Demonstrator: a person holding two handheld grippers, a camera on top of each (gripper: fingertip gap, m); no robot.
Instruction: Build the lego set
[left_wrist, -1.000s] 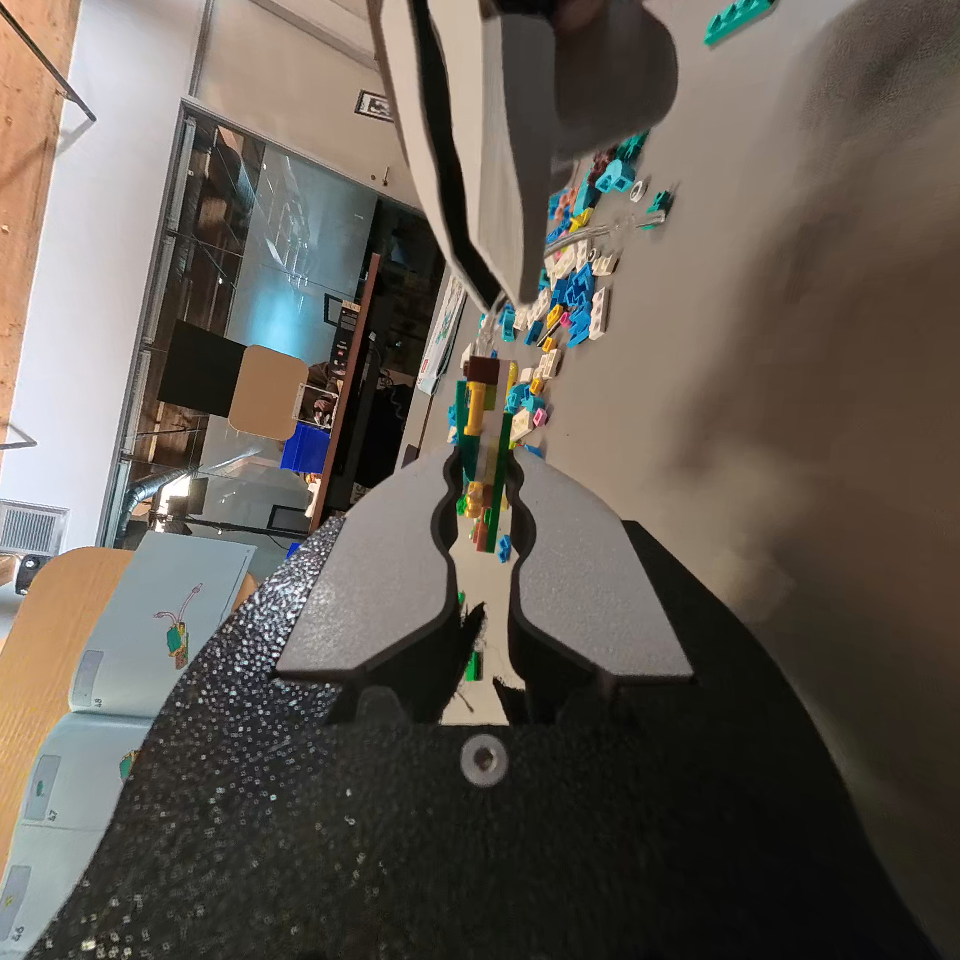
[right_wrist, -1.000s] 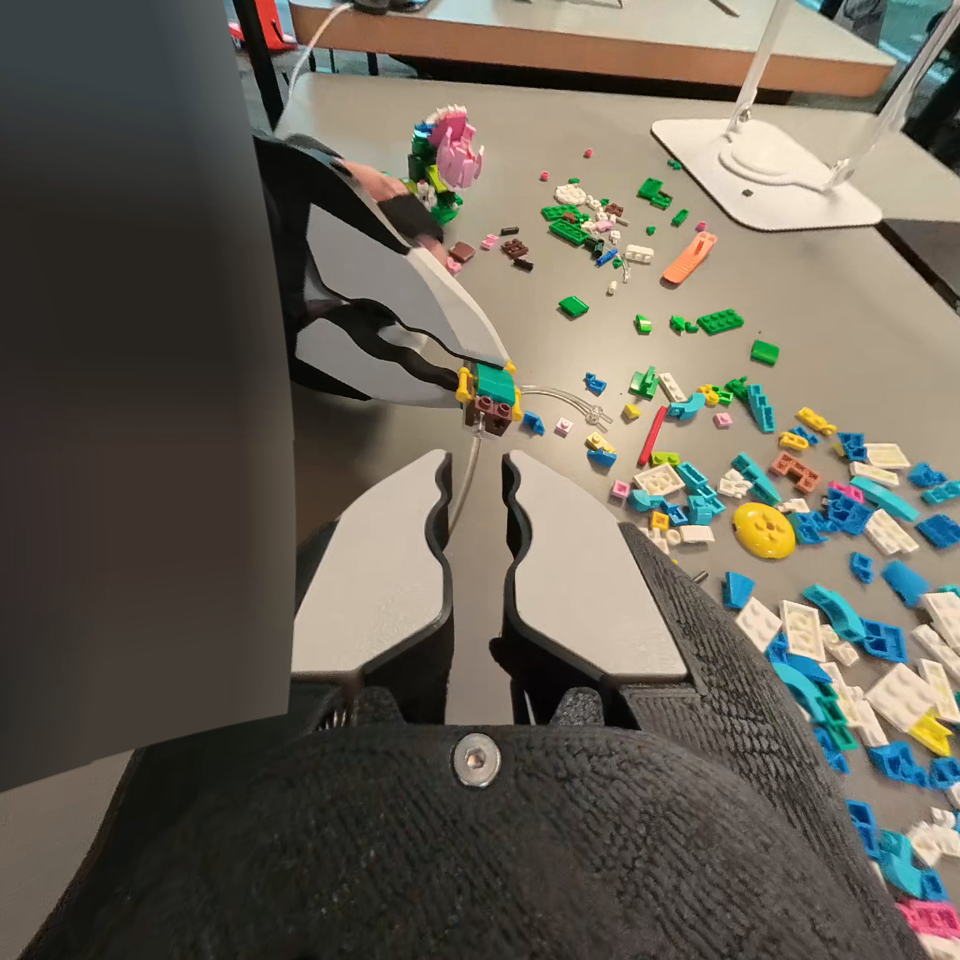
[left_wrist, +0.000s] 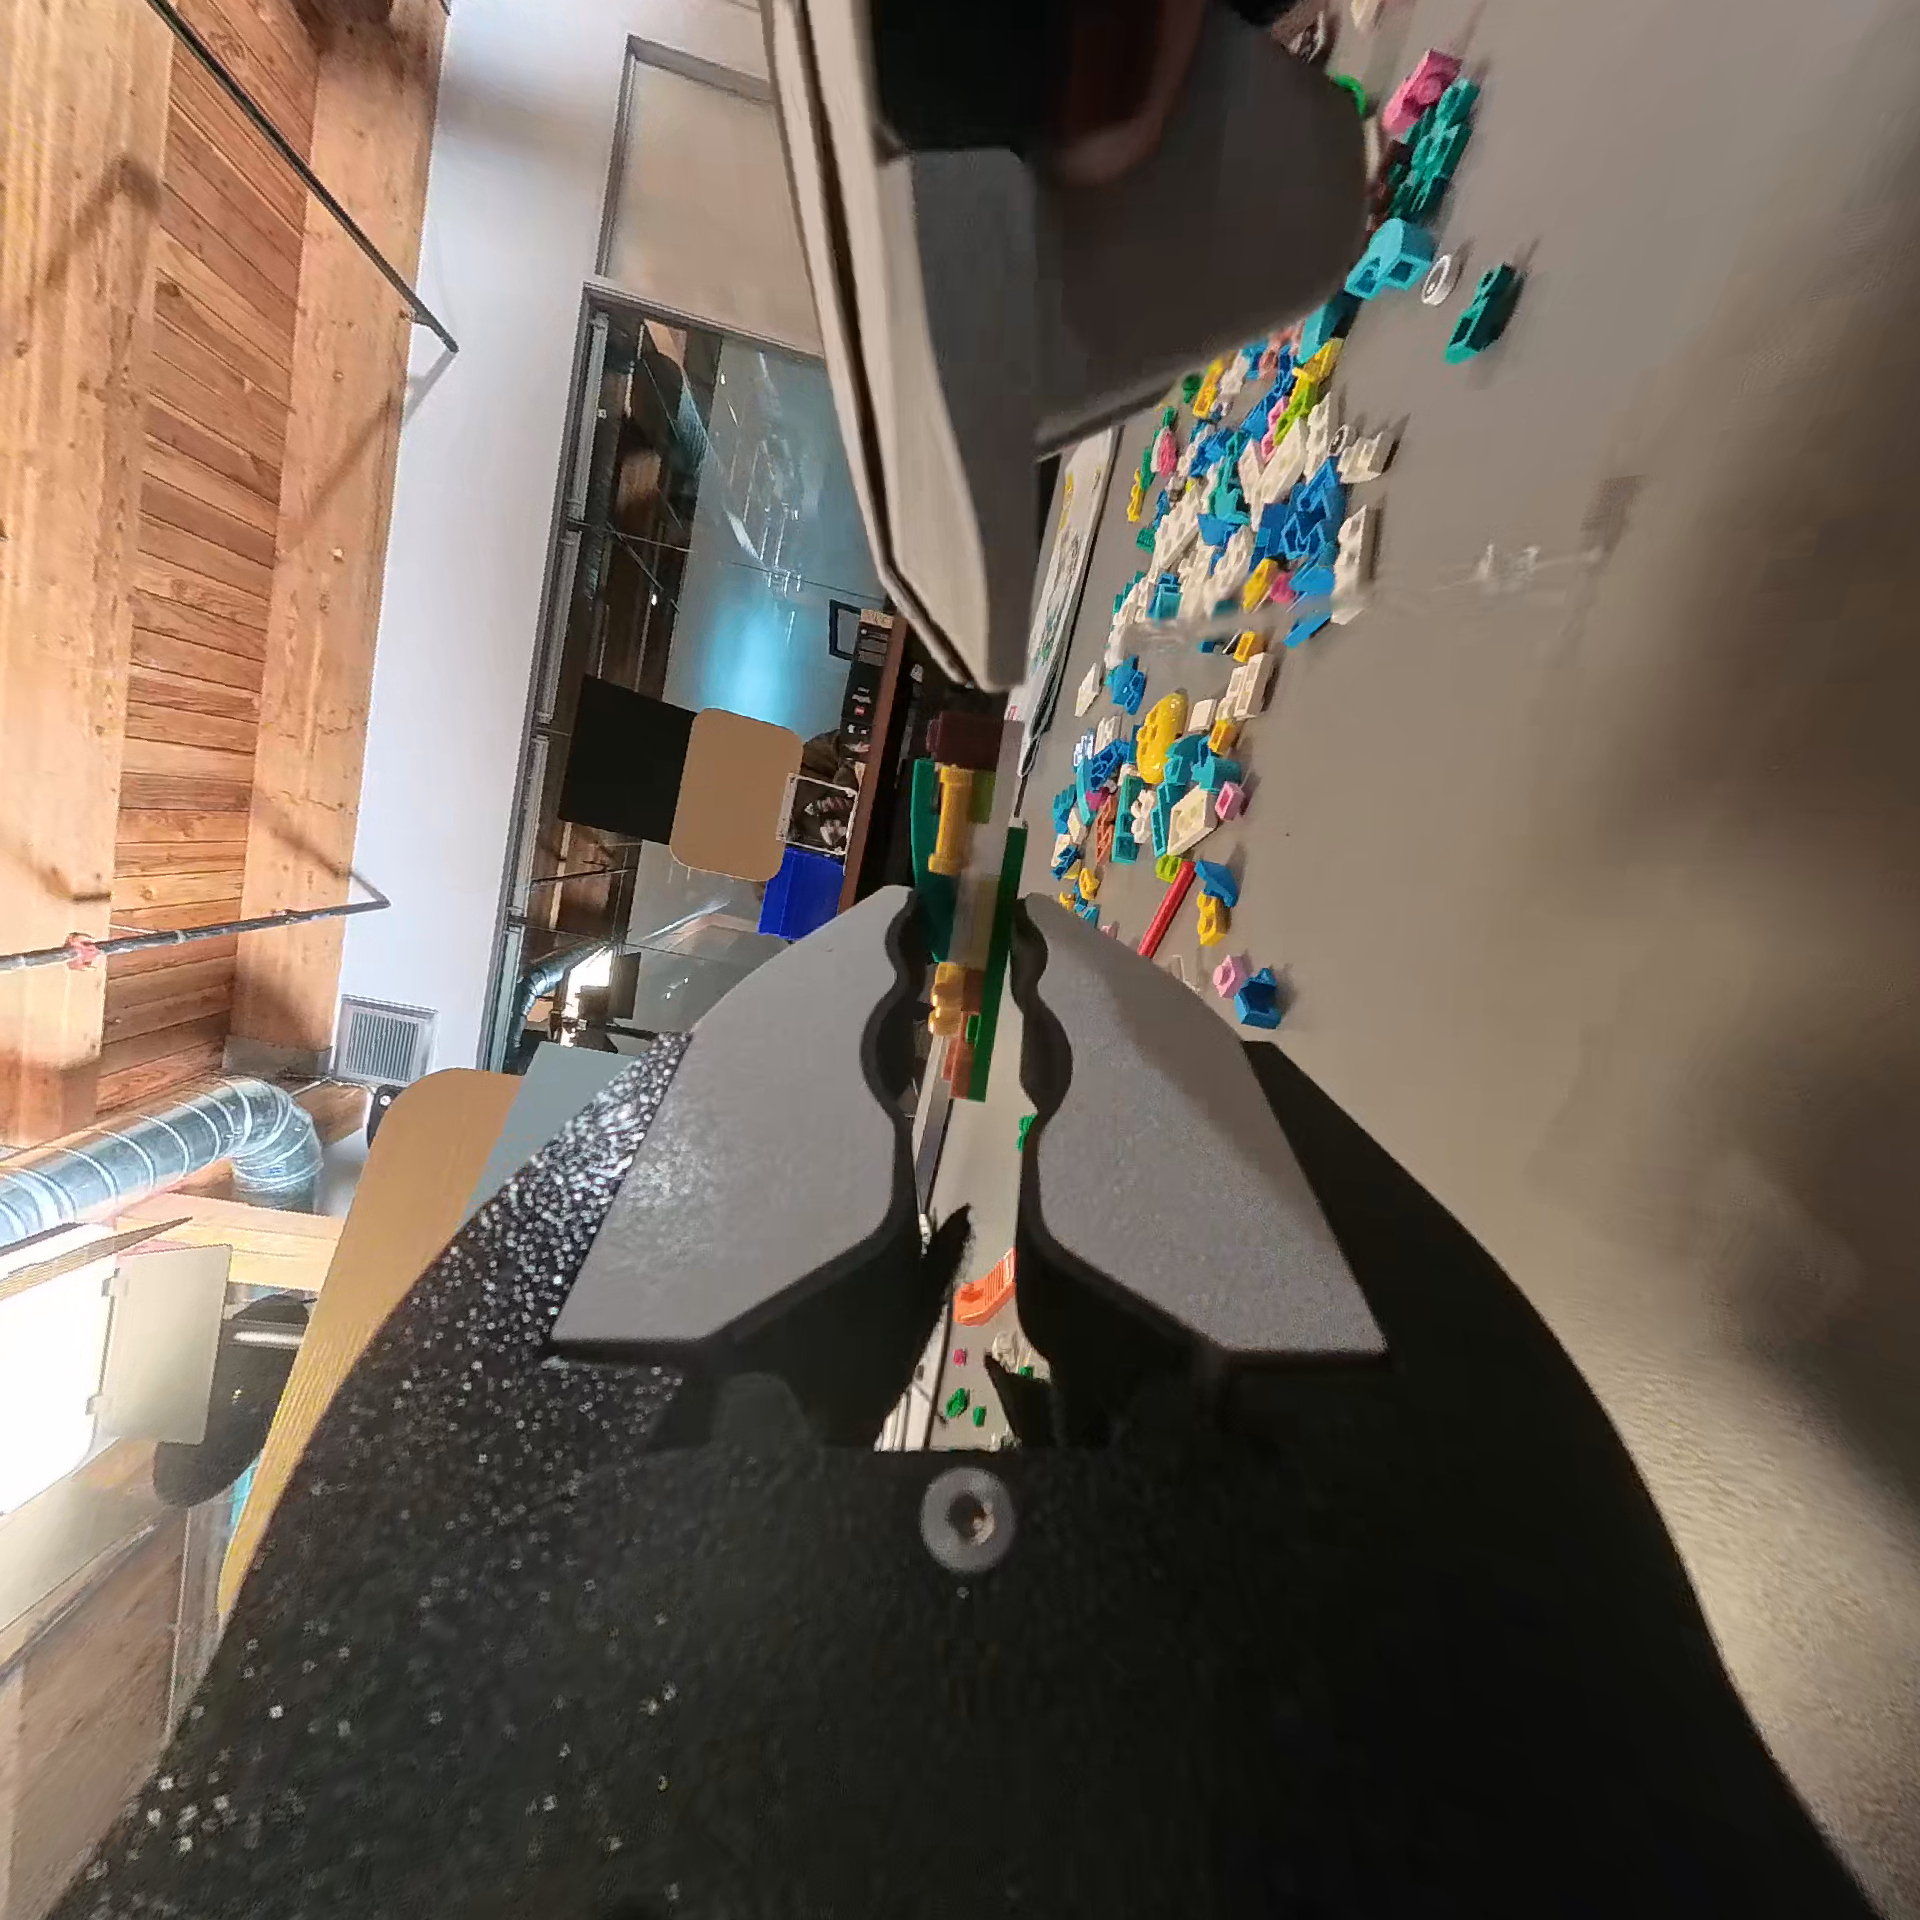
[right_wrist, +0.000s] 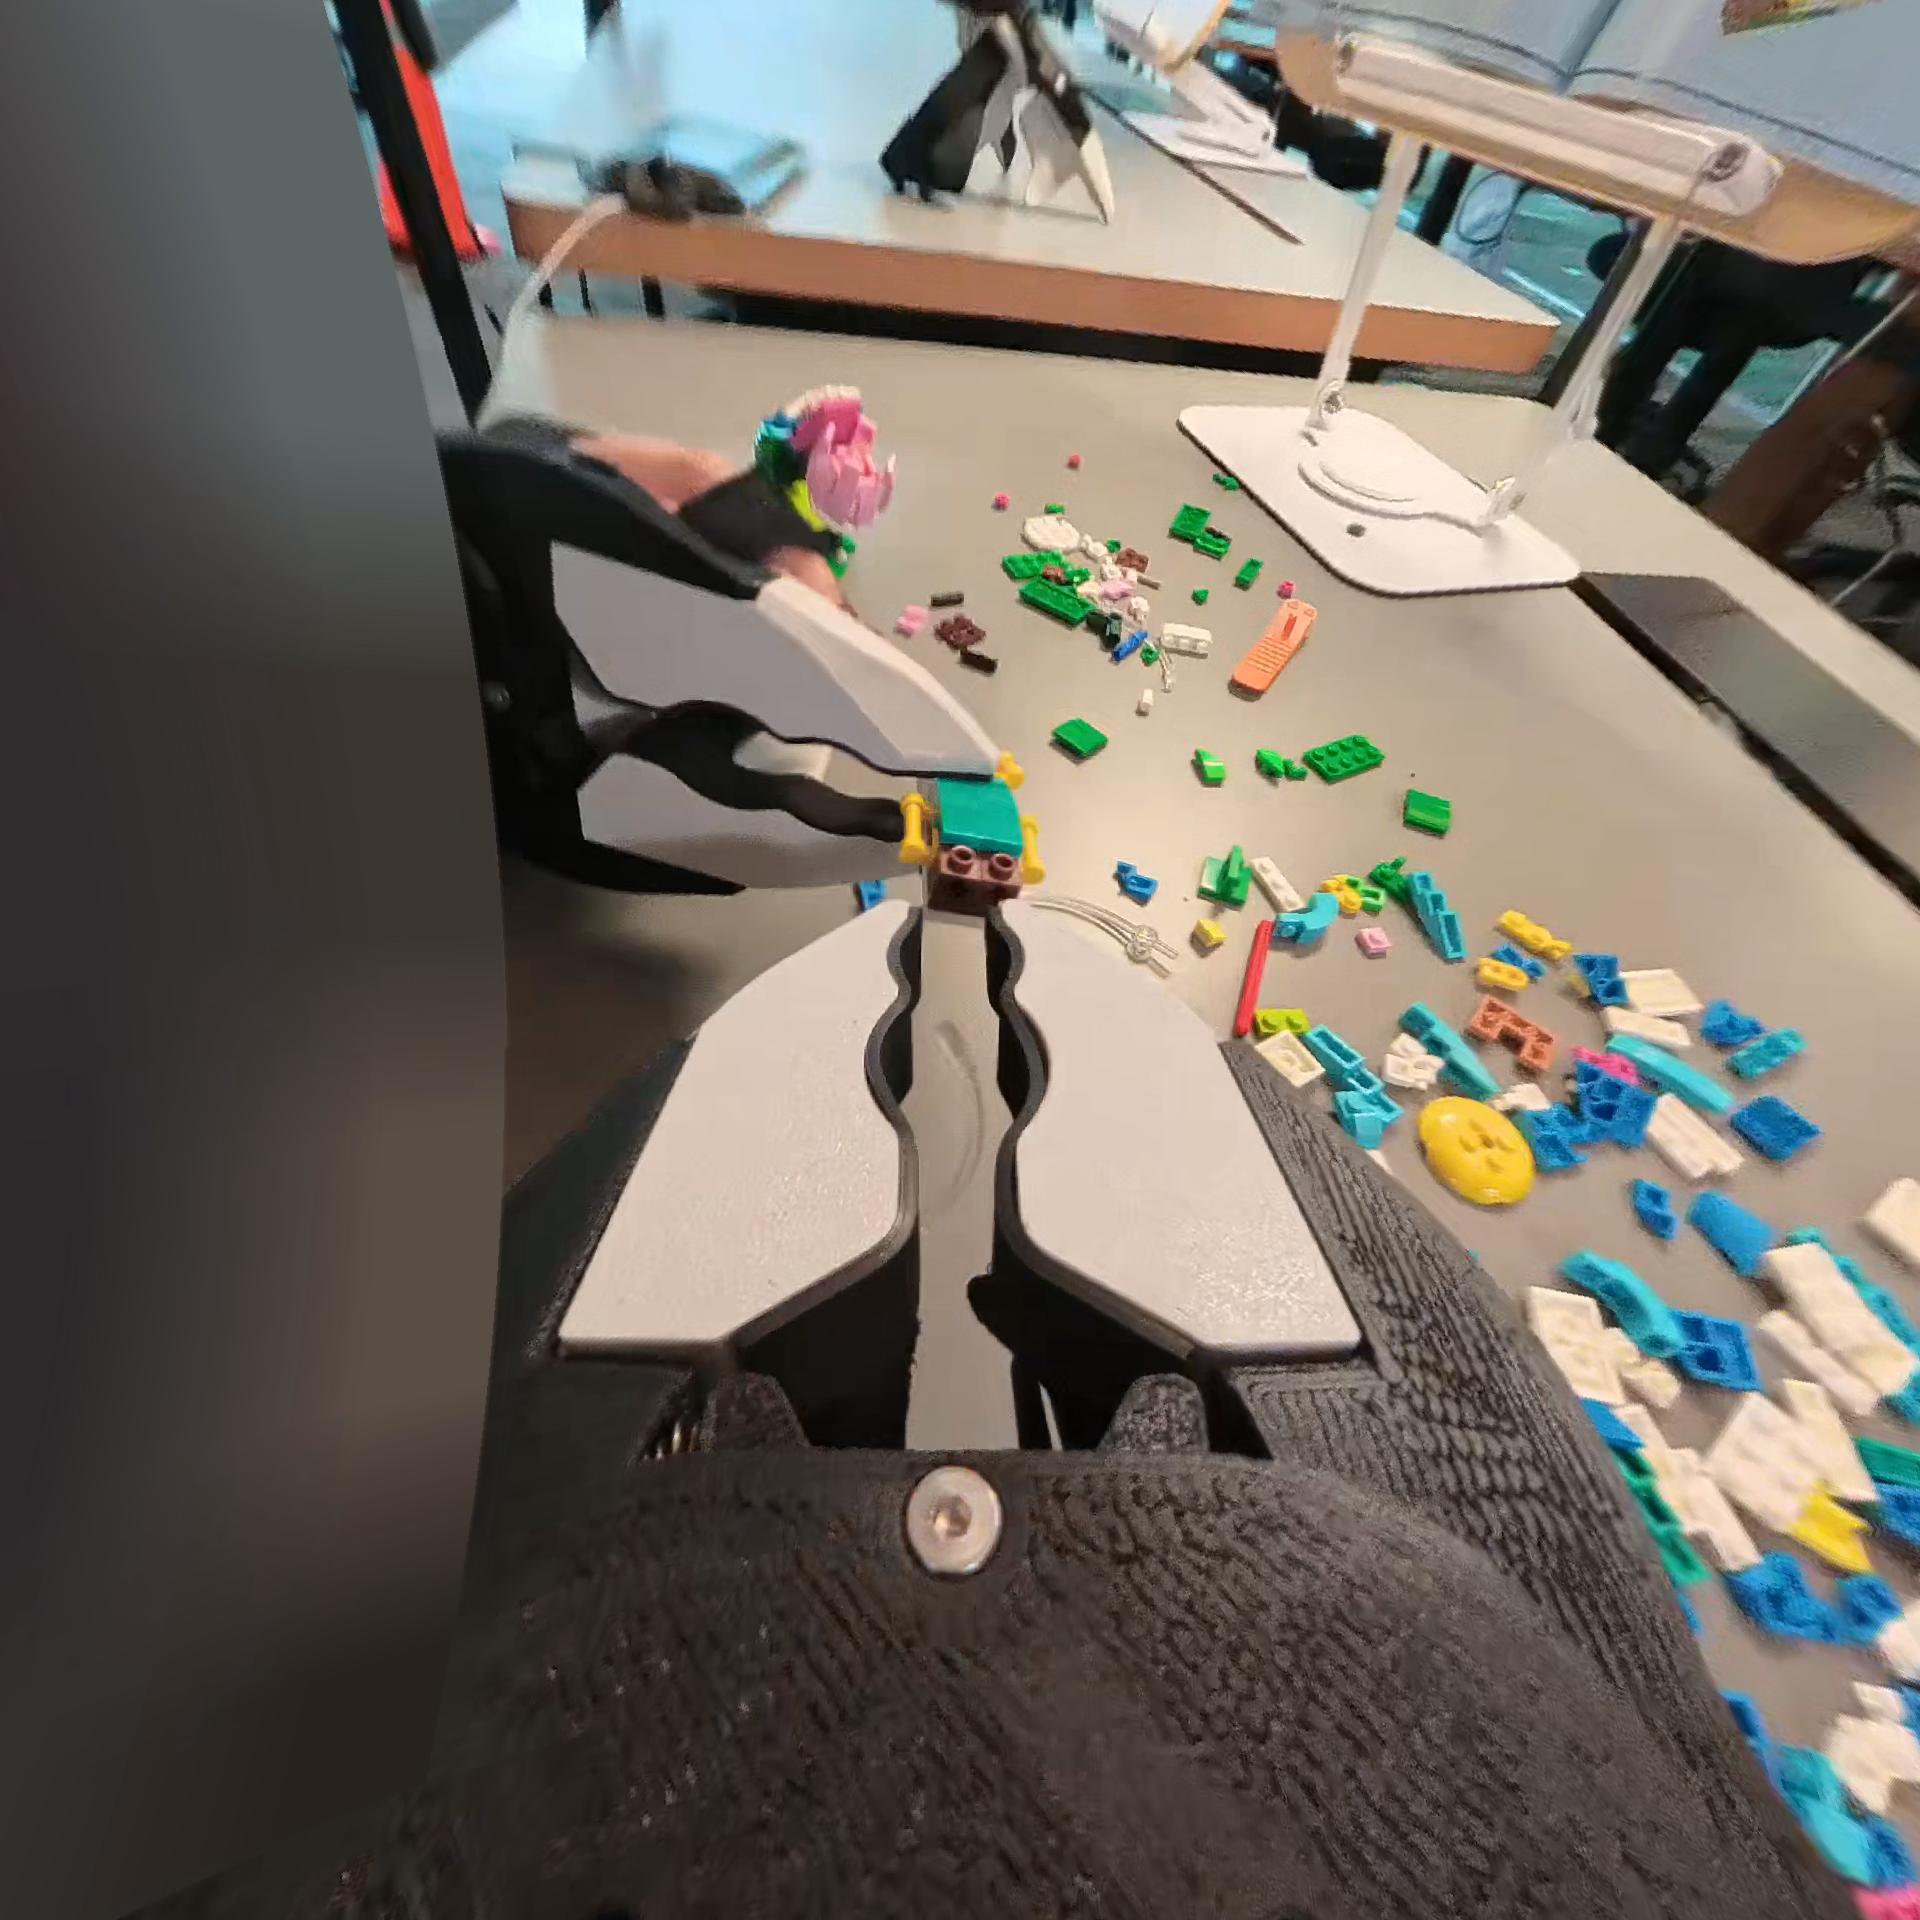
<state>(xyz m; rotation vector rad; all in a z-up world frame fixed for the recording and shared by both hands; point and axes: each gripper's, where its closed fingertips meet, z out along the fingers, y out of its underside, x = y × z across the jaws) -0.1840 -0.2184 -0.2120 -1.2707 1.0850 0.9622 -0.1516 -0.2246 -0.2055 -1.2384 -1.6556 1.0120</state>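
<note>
Holding the little lego build (right_wrist: 975, 836) tight in our left tongs (left_wrist: 966, 914), we keep our right tongs (right_wrist: 953, 920) just under it, slightly apart and empty.

Right gripper (left_wrist: 987, 582): base cut off by top edge, blurred; loose bricks (left_wrist: 1247, 540) on desk (left_wrist: 1662, 831): smeared; lamp (right_wrist: 1538, 135): blurred, cropped at top.

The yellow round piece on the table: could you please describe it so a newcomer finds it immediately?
On the grey table, look into the scatter of blue and white bricks right of the right tool. The yellow round piece lies at its near edge: the only disc, domed.
</note>
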